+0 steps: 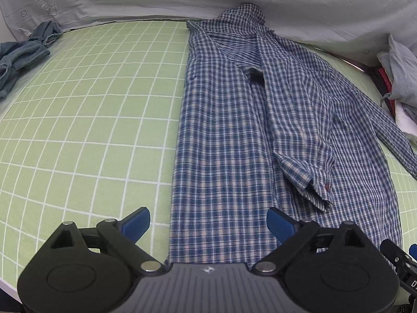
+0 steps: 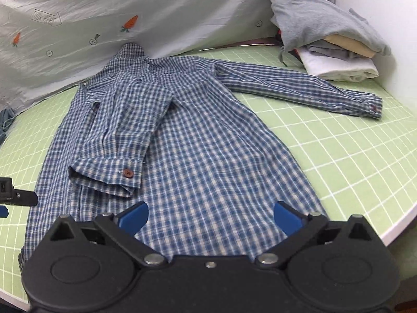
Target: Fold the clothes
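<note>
Shirt (image 2: pixel 198 140) half done: one sleeve (image 2: pixel 114 140) folded in. Both grippers' fingers (image 1: pixel 135 223) (image 2: pixel 134 215) wide open, empty. Next grab the 2 o'clock sleeve (image 2: pixel 299 87).

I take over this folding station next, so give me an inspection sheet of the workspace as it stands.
Surface: green grid mat, flat.
Job's things: plaid shirt spread out, one sleeve folded across its body, other sleeve stretched out on the mat.
Clutter: stacked clothes far right; denim garment far left.
Grippers: left tongs and right tongs open, empty, over the hem.
Cables: nothing seen.
Surroundings: carrot-print sheet behind.
</note>
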Demonstrator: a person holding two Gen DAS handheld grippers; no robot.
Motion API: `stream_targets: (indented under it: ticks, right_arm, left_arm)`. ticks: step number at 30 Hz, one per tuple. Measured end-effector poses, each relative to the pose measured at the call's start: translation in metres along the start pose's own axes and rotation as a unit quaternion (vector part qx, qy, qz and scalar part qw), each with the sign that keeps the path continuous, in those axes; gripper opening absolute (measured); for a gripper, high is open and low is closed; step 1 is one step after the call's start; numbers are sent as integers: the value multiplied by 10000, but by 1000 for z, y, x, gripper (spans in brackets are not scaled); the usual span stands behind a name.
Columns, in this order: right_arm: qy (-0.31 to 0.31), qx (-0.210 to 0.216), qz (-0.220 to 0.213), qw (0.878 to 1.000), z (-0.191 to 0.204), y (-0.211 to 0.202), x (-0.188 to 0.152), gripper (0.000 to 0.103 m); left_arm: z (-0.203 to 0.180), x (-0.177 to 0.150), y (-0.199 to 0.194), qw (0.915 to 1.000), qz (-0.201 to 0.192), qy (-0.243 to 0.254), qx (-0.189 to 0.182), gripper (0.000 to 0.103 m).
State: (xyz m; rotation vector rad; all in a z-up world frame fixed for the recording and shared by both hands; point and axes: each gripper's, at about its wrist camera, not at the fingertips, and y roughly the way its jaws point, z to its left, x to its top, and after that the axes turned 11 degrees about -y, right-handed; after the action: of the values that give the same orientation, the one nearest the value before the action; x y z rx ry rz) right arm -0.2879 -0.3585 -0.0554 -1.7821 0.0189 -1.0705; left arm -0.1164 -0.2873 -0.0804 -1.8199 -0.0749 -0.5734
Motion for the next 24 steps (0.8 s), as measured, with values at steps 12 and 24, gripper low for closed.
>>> stream_targets:
  ticks: [12, 24]
  right_arm:
    - [-27, -157, 212, 9996, -47, 18, 5, 103]
    - [-144, -6, 410, 9991, -94, 46, 9, 103]
  left_arm:
    - [-63, 7, 18, 9973, 46, -388, -619, 71]
    - [-66, 5, 33, 9878, 263, -1334, -760, 2]
